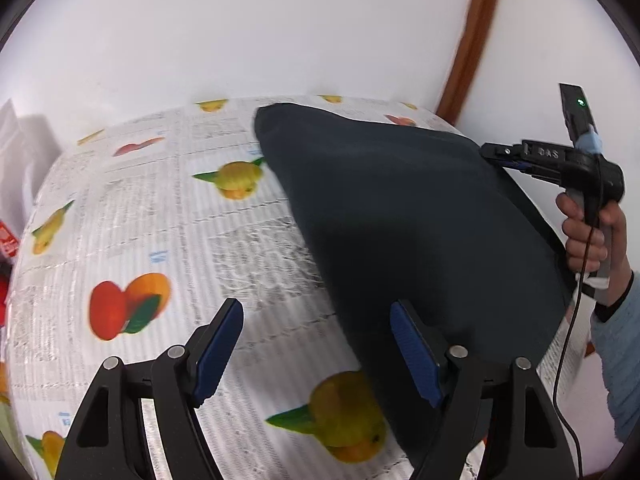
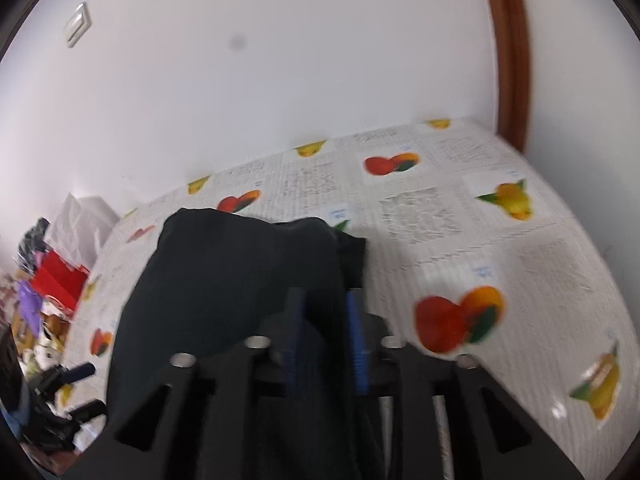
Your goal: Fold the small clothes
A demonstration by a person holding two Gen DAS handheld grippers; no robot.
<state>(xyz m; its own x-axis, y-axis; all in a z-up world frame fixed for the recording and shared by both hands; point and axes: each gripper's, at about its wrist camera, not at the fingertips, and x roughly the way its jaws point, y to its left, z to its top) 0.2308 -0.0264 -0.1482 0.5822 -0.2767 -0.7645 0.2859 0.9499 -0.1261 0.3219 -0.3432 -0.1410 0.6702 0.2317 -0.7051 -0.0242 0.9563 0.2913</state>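
A dark navy garment (image 1: 392,216) lies spread over the right part of the fruit-print tablecloth (image 1: 160,232). My left gripper (image 1: 316,344) is open, its blue pads (image 1: 218,348) apart, hovering over the garment's near left edge and holding nothing. My right gripper (image 1: 490,151) shows at the garment's far right edge, held by a hand. In the right wrist view my right gripper (image 2: 326,320) is shut on a fold of the dark garment (image 2: 240,280), which drapes away to the left over the tablecloth (image 2: 460,220).
A white wall stands behind the table, with a brown wooden door frame (image 1: 472,40) at the right. White bags and red clutter (image 2: 56,280) sit past the table's left end. A black cable (image 1: 576,320) hangs from the right gripper's handle.
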